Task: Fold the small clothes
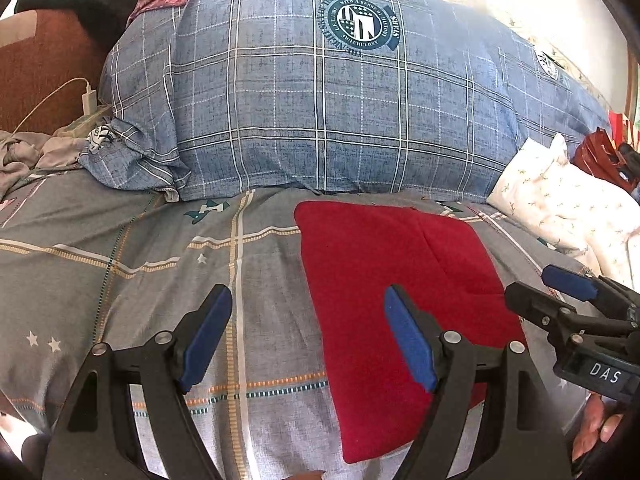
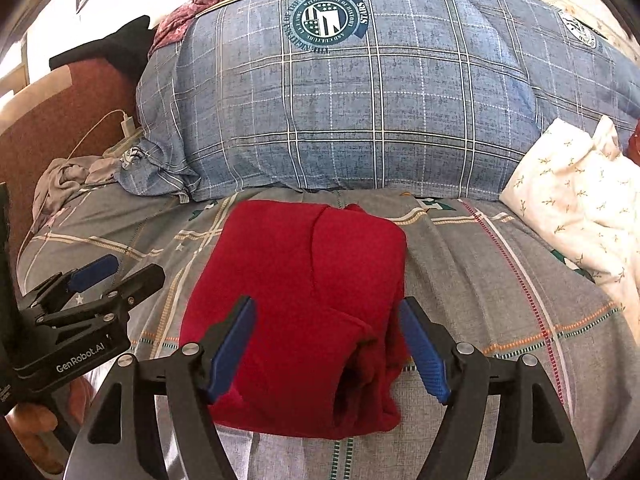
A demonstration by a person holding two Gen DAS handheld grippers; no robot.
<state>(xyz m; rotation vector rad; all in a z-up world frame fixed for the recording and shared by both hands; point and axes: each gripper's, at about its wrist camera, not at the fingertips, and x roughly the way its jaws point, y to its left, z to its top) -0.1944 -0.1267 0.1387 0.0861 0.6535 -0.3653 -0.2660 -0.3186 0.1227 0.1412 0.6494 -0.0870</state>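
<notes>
Two tools, left tool (image 1: 308, 336) and right tool (image 2: 328, 344), hover with jaws spread wide and gripping nothing above a folded red garment (image 2: 304, 312) lying on the gray plaid bed (image 2: 500, 300), near a blue pillow (image 2: 360, 100).

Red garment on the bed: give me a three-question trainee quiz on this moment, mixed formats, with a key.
1. True or false: the red garment lies folded on the grey bedspread.
2. What lies directly behind the garment? A) blue plaid pillow B) wooden chair C) laundry basket
3. Fill in: neither the left gripper nor the right gripper grips the cloth; both stand ____.

Key: 1 true; 2 A; 3 open
</notes>
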